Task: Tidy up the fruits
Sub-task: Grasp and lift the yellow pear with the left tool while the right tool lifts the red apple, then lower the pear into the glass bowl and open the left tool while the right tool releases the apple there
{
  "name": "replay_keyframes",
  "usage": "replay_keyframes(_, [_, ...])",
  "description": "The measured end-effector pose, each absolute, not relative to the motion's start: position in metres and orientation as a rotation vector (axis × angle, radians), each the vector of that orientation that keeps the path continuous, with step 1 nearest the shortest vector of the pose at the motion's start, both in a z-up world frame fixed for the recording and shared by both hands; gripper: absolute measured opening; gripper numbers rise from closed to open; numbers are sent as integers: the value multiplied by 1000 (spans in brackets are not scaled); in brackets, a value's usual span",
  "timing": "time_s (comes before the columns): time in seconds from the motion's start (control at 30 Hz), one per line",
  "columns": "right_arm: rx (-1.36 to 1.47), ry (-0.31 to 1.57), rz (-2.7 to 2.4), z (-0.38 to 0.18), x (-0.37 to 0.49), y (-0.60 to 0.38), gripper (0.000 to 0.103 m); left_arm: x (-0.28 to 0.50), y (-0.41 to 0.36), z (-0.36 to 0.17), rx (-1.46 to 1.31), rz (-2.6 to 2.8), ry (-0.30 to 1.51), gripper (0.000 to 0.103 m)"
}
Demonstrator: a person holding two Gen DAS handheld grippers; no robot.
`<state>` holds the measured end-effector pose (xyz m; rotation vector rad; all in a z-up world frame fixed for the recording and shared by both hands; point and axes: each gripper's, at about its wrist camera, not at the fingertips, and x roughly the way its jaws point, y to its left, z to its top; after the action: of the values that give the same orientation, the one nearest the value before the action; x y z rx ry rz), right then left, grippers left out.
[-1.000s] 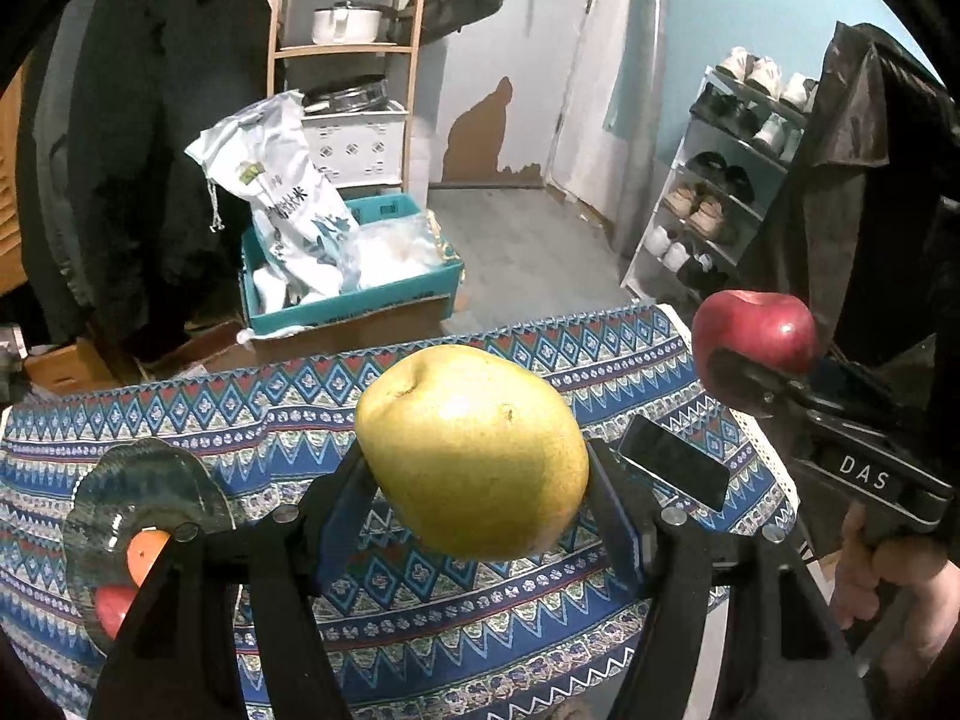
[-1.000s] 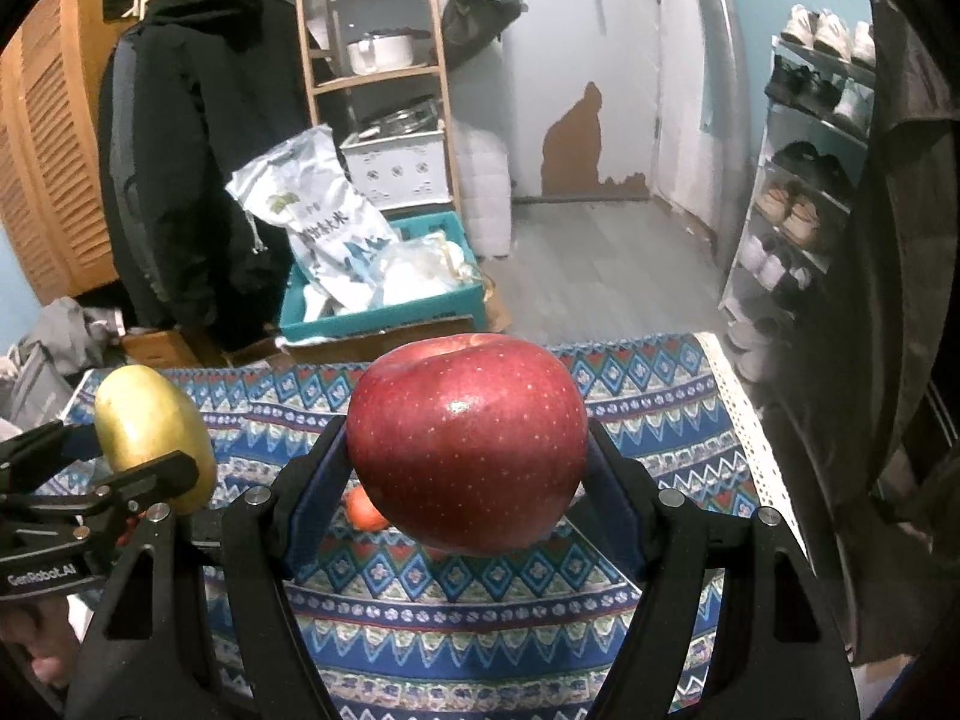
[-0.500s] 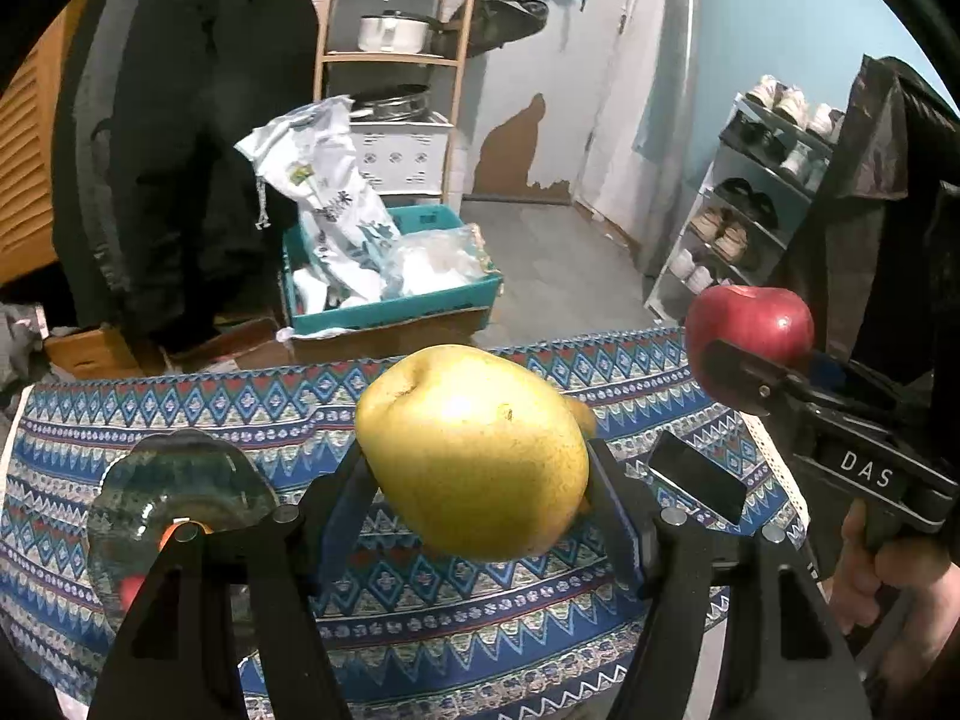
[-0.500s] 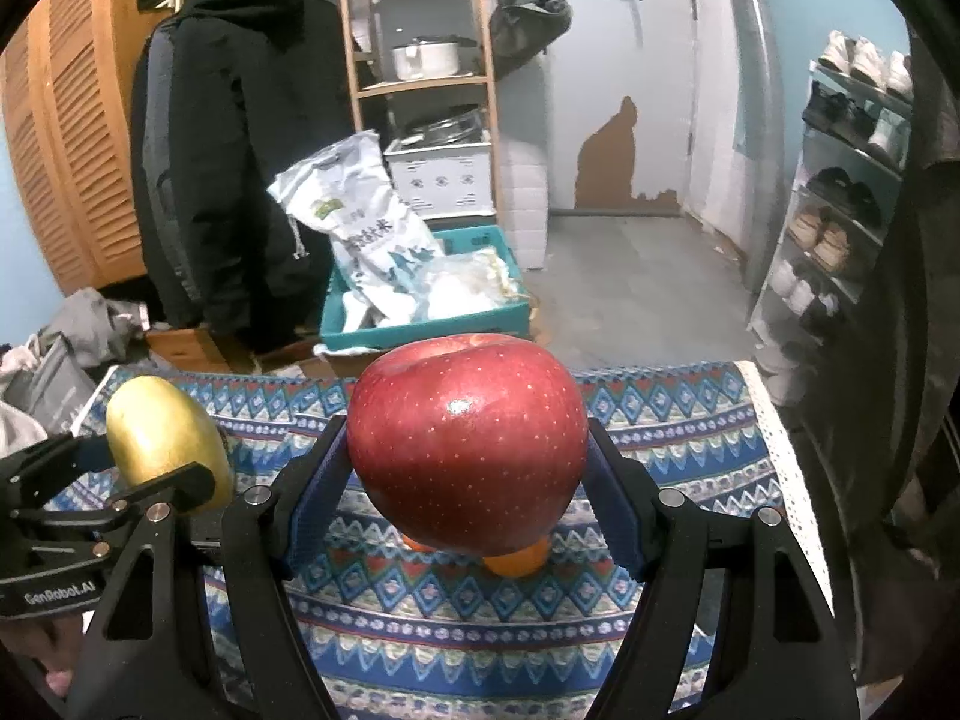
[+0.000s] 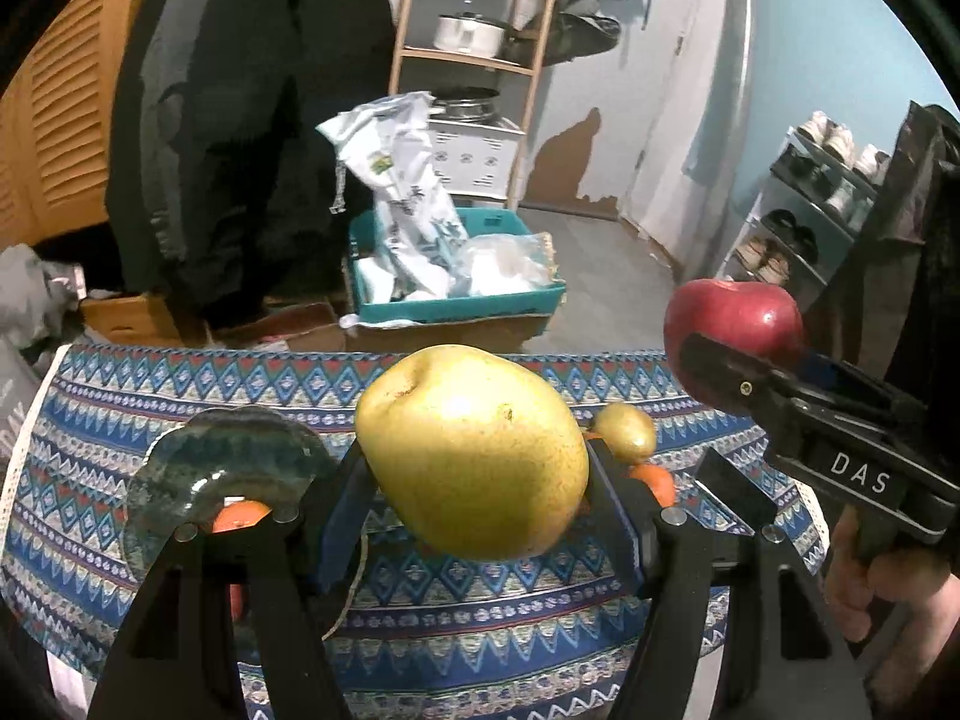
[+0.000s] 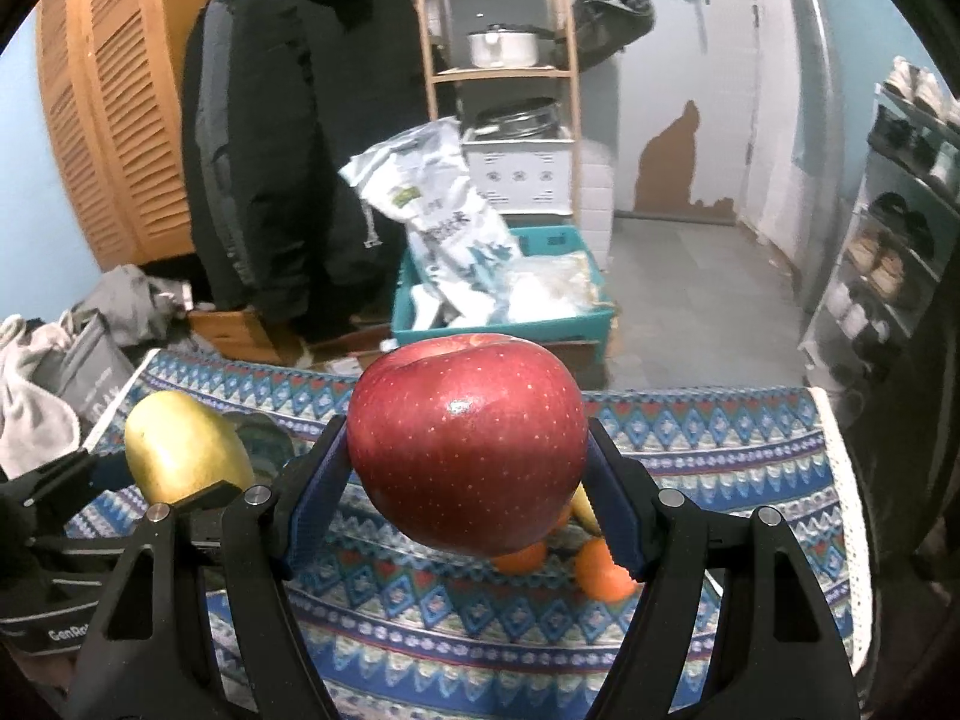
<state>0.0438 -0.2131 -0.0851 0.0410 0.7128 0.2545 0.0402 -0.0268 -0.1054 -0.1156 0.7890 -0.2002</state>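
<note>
Two grippers over a patterned tablecloth that covers the table out to its lace-trimmed right edge and far edge; bare cloth lies along the near side. Dark glass dish sits left, orange fruit showing at its rim. Left gripper is clamped on a yellow pear, held above the cloth. Right gripper is clamped on a red apple, also aloft. Loose oranges and a small yellow fruit lie mid-table, clear of the edges. Versus a second ago: both views have swung, the dish now nearer centre, more floor clutter visible left; both grips unchanged.
</note>
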Motion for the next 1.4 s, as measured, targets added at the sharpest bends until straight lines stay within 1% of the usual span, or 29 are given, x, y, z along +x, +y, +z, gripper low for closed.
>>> replay_keyframes(0.93, [-33,751,444,-95,74,-82,74,36,96,-129,-236,20,814,70])
replay_keyframes(1.13, [-48,776,472,-107,82,-58,74,38,120,-138,-252,67,824,70])
replay_keyframes(1.4, [-74,839,502,-136,97,-27,74,49,147,-167,-278,115,886,70])
